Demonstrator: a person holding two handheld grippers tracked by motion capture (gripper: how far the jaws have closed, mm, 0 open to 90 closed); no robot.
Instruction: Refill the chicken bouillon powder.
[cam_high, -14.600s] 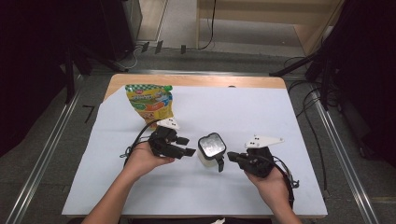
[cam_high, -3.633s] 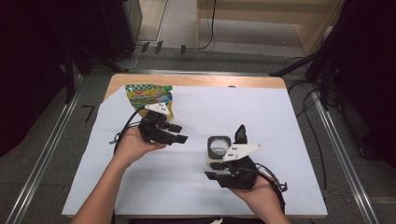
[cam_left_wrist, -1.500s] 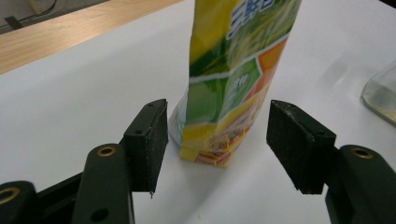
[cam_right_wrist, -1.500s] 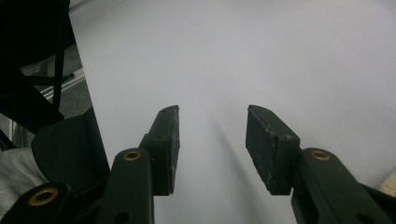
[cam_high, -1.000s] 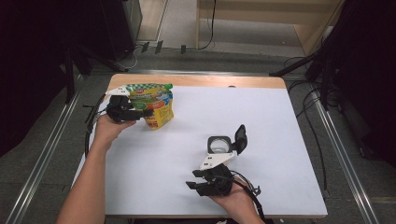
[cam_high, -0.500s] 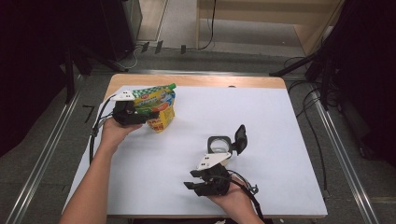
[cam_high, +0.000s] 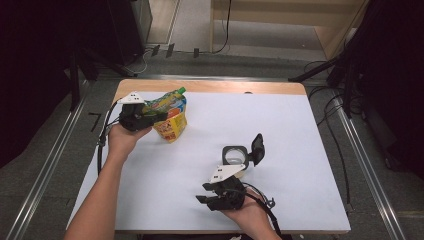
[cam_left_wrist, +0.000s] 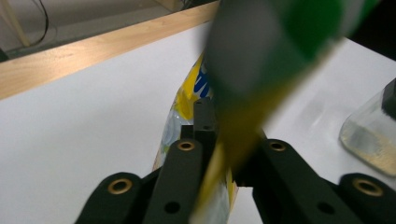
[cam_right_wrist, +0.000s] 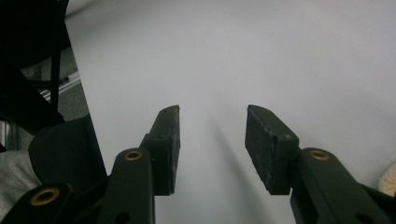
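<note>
A yellow and green snack pouch (cam_high: 171, 114) is at the far left of the white table cover (cam_high: 310, 125). My left gripper (cam_high: 158, 116) has just closed its jaws on the pouch's edge. In the left gripper view the pouch (cam_left_wrist: 187, 105) is pinched between the jaws of that gripper (cam_left_wrist: 219, 140), with its blurred green top close to the lens. A clear jar (cam_high: 234, 156) with its black flip lid (cam_high: 257, 148) open stands near the middle right. My right gripper (cam_high: 202, 193) rests in front of the jar, pointing left. Its jaws (cam_right_wrist: 212, 126) stand open over bare cover.
A wooden table edge (cam_high: 210, 86) runs along the far side. The jar (cam_left_wrist: 369, 140) holds pale powder and lies to the right in the left gripper view. Cables trail from both grippers. Dark equipment and metal rails flank the table.
The left gripper has edged slightly right and its jaws have closed on the pouch. The right gripper and the jar have stayed put.
</note>
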